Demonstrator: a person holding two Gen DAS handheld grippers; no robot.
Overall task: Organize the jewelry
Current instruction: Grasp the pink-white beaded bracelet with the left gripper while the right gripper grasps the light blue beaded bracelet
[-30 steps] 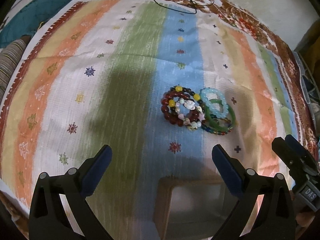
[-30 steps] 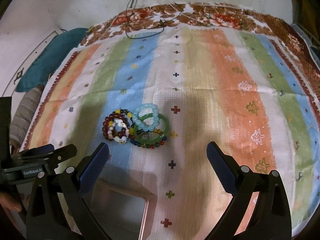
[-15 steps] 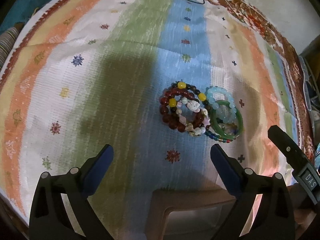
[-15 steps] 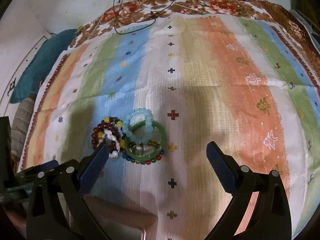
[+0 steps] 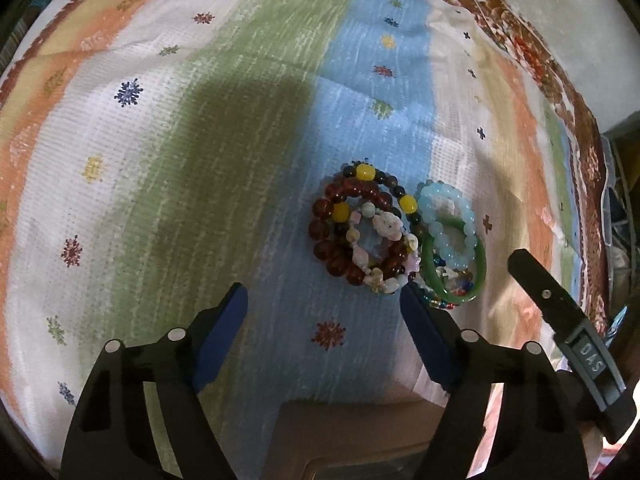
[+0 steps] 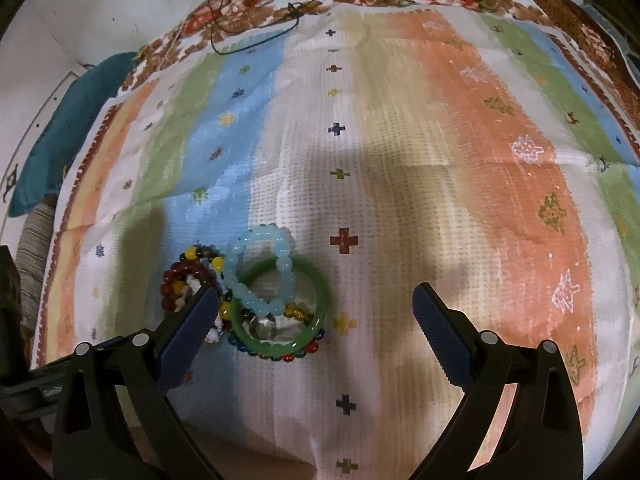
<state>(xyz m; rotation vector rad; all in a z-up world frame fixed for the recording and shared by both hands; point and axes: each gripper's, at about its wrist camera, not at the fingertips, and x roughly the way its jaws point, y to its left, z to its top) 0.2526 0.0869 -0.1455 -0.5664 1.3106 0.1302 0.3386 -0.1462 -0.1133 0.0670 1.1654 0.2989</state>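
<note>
A heap of bracelets (image 5: 394, 240) lies on the blue and white stripes of a striped cloth (image 5: 160, 120): a dark red bead bracelet (image 5: 340, 236), a pale blue bead bracelet (image 6: 260, 272) draped over a green bangle (image 6: 280, 312), and a multicoloured bead strand (image 6: 280, 354) beneath. The left claw (image 5: 324, 328), jaws apart and just narrowing with nothing between them, hangs just short of the heap, its right fingertip beside the green bangle. The right claw (image 6: 316, 316), jaws wide and just closing slightly, holds nothing; its left fingertip overlaps the red beads, and the green bangle lies in the gap.
</note>
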